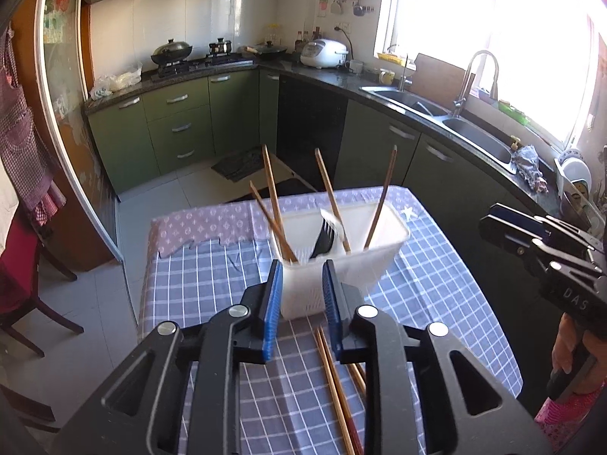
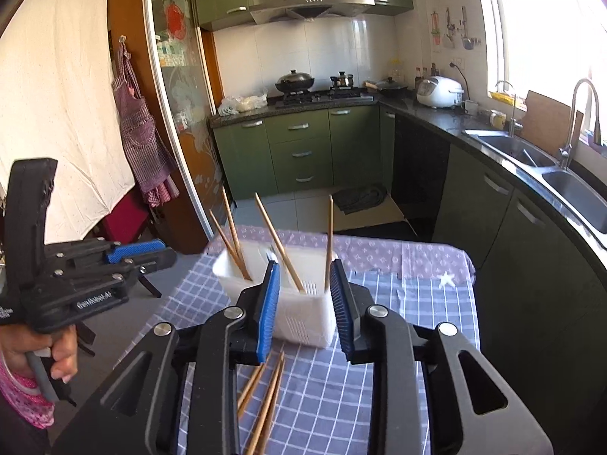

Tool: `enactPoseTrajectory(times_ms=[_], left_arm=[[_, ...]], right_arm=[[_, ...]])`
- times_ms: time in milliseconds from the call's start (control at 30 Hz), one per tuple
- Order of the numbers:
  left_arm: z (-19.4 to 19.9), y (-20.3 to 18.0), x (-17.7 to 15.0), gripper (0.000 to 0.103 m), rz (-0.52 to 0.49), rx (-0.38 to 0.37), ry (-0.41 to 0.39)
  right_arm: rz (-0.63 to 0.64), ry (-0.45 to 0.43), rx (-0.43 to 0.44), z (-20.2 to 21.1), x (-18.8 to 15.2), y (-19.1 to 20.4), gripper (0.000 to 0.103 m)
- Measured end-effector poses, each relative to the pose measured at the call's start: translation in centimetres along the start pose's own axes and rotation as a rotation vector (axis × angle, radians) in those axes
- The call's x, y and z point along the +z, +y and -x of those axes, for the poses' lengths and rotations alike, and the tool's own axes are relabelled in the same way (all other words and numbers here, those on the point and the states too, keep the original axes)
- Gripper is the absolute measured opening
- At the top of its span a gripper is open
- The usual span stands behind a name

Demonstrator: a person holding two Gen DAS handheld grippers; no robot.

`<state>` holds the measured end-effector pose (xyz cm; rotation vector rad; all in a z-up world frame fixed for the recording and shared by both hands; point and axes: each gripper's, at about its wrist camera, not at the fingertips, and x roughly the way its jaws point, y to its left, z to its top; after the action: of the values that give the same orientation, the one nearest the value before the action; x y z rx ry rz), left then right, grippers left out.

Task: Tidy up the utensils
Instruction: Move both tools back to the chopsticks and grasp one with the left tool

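Done: four chopsticks (image 1: 332,199) and some dark cutlery (image 1: 323,237) stand in the white holder (image 1: 343,269), which we see just beyond our left jaws.
Left to do: loose chopsticks (image 1: 334,383) lie on the checked tablecloth (image 1: 212,284), below and between the left jaws.
Left gripper (image 1: 302,265): jaws partly open, holding nothing.
Right gripper (image 2: 305,267): jaws partly open, empty, holder just ahead.
Progress: we judge roughly half finished.

Four chopsticks (image 1: 271,193) stand in the holder (image 1: 343,261); others (image 1: 334,383) lie before it.
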<state>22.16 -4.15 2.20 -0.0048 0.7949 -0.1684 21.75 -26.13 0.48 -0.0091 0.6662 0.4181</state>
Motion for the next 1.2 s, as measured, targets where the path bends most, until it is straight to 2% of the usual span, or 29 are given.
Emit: enactPoseTrajectory(times_ms=[100, 200, 300, 367, 600, 1200], left_arm=[[-2.1, 0.2, -3.9, 0.021, 0.026, -0.050, 0.090], [-5.3, 0.1, -7.2, 0.021, 0.056, -0.073, 0.191], [-9.1, 0.0, -9.8, 0.021, 0.100, -0.099, 0.313], [-10.9, 0.0, -10.9, 0.021, 0.118, -0.105, 0.363], [-13.8, -0.7, -10.8, 0.018, 0.123, -0.081, 0.401], [-16.3, -3.9, -10.5, 0.015, 0.044, -0.011, 0.439]], right_arm=[[-0.023, 0.087, -0.066, -2.4, -5.6, -0.7, 0.034], [-0.073, 0.182, -0.089, -5.1, -9.8, -1.8, 0.034], [-0.127, 0.231, -0.083, -6.8, -12.0, -2.9, 0.034], [-0.143, 0.238, -0.083, -7.0, -13.0, -3.8, 0.034], [-0.170, 0.249, -0.053, -7.6, -13.7, -4.6, 0.034], [-0.210, 0.258, -0.002, -7.7, -14.0, -4.8, 0.037]])
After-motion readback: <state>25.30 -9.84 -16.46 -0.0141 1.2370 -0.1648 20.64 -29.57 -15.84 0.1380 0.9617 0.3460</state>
